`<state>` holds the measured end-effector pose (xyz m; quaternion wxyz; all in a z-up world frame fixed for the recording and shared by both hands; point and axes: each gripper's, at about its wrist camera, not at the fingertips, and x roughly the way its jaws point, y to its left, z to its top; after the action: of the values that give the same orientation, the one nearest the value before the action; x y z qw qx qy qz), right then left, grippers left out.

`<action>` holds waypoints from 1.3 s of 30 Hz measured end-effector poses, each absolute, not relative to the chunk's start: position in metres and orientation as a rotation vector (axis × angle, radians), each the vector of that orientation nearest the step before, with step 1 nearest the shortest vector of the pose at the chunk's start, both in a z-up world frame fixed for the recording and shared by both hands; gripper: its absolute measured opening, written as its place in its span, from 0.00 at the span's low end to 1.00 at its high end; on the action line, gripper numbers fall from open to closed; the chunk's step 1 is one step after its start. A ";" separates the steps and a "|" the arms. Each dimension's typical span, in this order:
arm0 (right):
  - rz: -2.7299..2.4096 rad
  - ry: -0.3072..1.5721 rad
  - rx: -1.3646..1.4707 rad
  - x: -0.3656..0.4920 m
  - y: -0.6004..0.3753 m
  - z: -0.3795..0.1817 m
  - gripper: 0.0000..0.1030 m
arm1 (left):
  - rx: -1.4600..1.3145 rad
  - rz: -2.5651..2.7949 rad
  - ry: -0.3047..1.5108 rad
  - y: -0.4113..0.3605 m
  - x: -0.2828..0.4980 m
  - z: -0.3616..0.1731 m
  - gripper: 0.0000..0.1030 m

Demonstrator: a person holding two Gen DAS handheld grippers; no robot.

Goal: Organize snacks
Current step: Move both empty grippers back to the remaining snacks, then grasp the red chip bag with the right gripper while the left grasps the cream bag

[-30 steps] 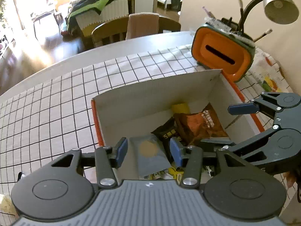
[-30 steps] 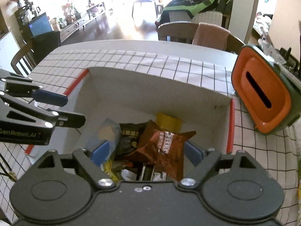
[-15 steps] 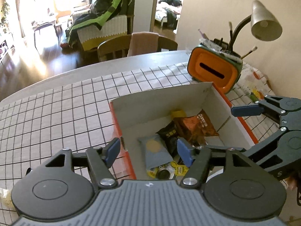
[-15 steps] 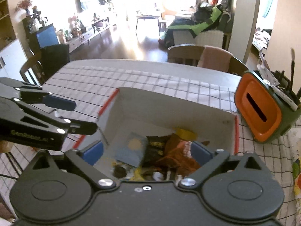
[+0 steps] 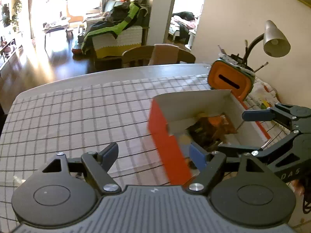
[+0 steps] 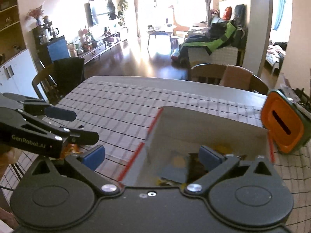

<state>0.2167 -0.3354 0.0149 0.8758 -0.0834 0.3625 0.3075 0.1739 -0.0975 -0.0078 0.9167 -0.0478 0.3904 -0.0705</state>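
An open cardboard box [image 5: 194, 101] with orange outer sides stands on the checked tablecloth and holds several snack packets [image 5: 211, 126]. My left gripper [image 5: 155, 155] is open and empty, above the box's near left corner. My right gripper [image 6: 151, 155] is open and empty, above the box's [image 6: 210, 124] near left wall. A grey-blue packet [image 6: 175, 167] lies in the box just behind the right gripper's fingers. Each gripper shows in the other's view, the right one [image 5: 258, 130] at the far right, the left one [image 6: 60, 124] at the far left.
An orange and green holder [image 5: 231, 81] with pens stands behind the box at the right, also in the right wrist view [image 6: 281, 126]. A grey desk lamp [image 5: 276, 38] leans over it. A wooden chair [image 5: 157, 56] stands at the table's far edge. An orange wrapper [image 6: 72, 147] lies under the left gripper.
Both grippers have pulled back and up and swung left, away from the box's inside. The box now sits lower right in both views. Both stay open and empty.
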 end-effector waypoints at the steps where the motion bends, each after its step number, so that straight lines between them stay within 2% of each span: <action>1: 0.647 0.757 -0.171 0.215 -0.329 0.014 1.00 | -0.093 -0.135 0.799 -0.091 0.169 -0.009 0.79; 4: 0.658 0.760 -0.157 0.213 -0.314 0.009 1.00 | -0.085 -0.108 0.793 -0.068 0.157 -0.014 0.82; 14: 0.698 0.799 -0.164 0.197 -0.250 -0.018 1.00 | -0.058 0.044 0.795 0.024 0.128 -0.038 0.83; 22: 0.754 0.859 -0.208 0.179 -0.197 -0.040 1.00 | -0.098 0.114 0.881 0.087 0.125 -0.068 0.83; 39: 0.862 0.907 -0.504 0.171 -0.085 -0.099 1.00 | -0.156 0.126 1.052 0.139 0.152 -0.140 0.83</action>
<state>0.1707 -0.0851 -0.0993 0.7811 -0.2331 0.4199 0.3990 0.1516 0.1389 -0.1397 0.8602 -0.0742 0.5010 0.0599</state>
